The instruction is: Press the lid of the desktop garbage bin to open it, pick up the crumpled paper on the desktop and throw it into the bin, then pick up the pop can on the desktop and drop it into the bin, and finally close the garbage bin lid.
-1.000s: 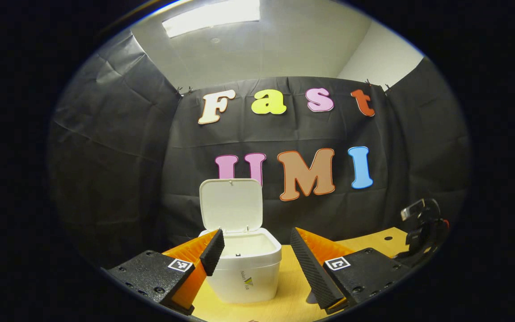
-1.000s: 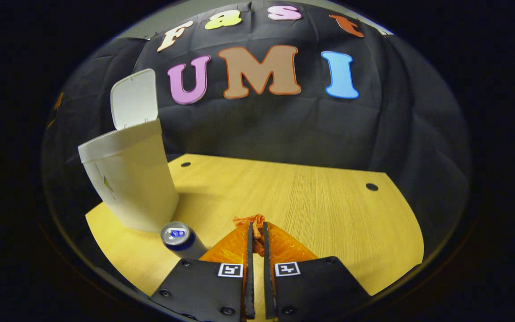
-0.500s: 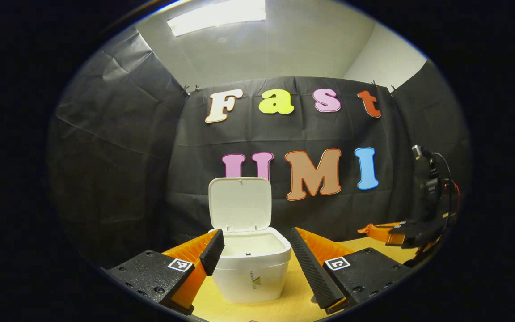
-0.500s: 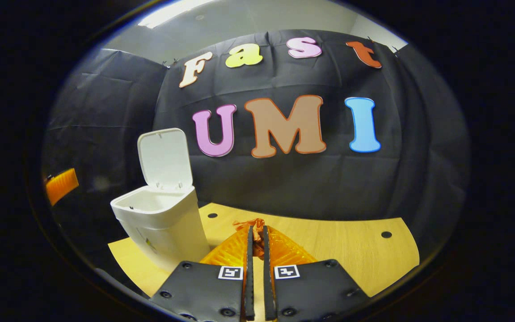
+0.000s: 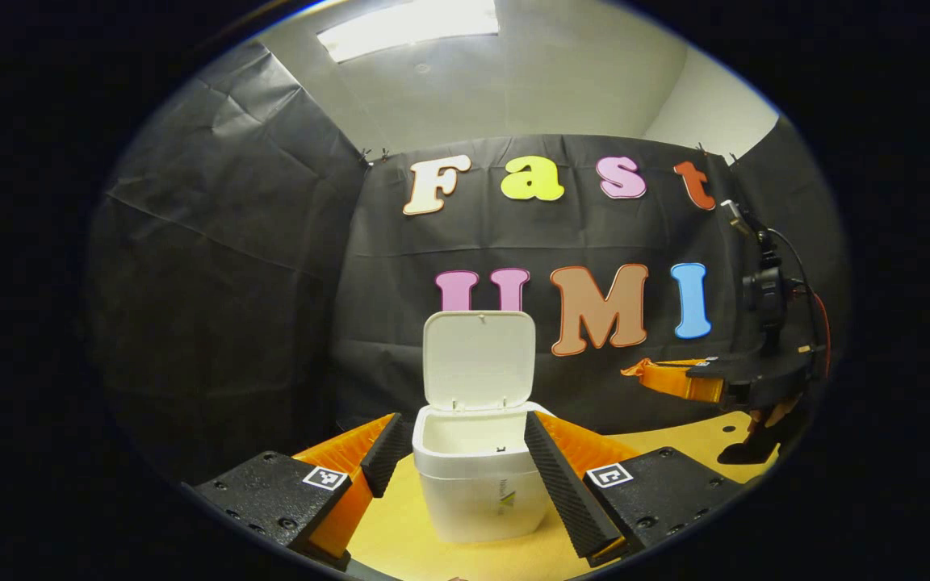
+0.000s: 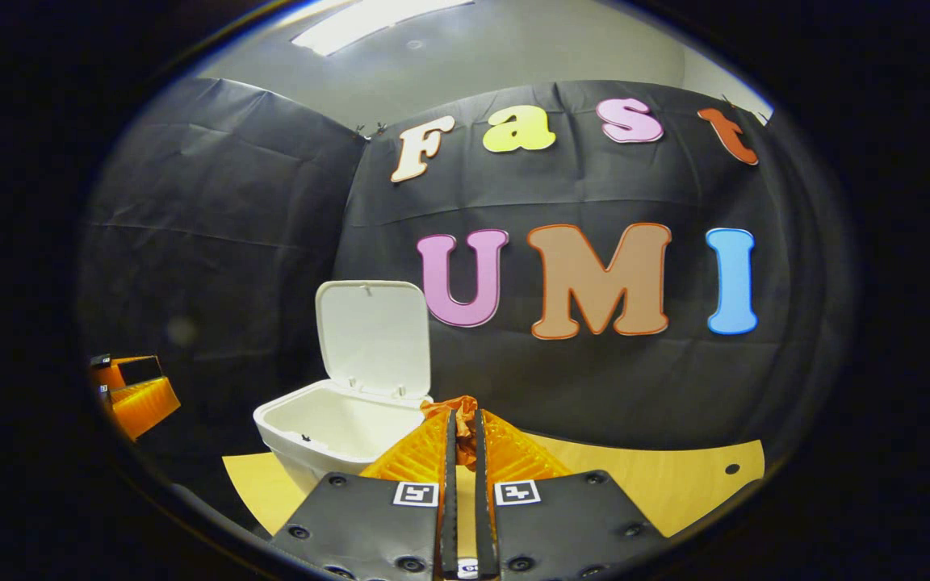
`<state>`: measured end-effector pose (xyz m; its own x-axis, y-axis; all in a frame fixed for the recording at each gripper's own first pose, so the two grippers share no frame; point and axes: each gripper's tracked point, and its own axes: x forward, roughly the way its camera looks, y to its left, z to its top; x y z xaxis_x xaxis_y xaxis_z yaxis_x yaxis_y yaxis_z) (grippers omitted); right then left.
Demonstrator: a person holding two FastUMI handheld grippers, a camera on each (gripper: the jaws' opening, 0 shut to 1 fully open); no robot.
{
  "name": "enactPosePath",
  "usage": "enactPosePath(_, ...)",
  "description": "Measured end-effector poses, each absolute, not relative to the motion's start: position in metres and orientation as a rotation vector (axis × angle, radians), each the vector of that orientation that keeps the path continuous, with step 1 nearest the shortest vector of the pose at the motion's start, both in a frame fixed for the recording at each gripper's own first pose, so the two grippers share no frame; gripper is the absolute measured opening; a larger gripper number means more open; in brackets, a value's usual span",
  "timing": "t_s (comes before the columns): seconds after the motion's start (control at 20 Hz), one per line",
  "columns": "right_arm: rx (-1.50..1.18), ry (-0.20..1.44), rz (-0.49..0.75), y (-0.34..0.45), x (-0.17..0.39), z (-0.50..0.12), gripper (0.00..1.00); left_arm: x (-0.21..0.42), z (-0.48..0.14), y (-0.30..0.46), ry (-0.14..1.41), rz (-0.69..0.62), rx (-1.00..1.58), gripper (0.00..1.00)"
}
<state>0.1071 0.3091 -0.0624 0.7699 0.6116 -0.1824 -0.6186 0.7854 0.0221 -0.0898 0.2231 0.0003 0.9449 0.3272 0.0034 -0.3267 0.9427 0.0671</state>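
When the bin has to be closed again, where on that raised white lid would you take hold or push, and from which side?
I'd judge the lid's free top edge best, reached from above and behind. It stands nearly upright over the bin, hinged along its bottom edge, so a push forward and down there should swing it shut. The open left gripper seems the freer one, since the right gripper is shut on the crumpled paper.

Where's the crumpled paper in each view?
Left gripper view: crumpled paper at right, at the tips of the right gripper, above the table.
Right gripper view: crumpled paper low centre, pinched between that gripper's fingers.
Shared landmark: open white garbage bin.
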Motion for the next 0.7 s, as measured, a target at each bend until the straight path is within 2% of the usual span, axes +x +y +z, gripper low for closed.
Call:
enactPosePath(0.6,-0.091,0.237,0.795,0.43,0.114,-0.096,0.11,-0.119,-0.011,0.29,0.039,0.46,0.074,0.93)
enactPosePath(0.7,-0.088,0.271,0.808,0.444,0.116,-0.109,0.17,-0.121,-0.011,0.296,0.042,0.478,0.076,0.93)
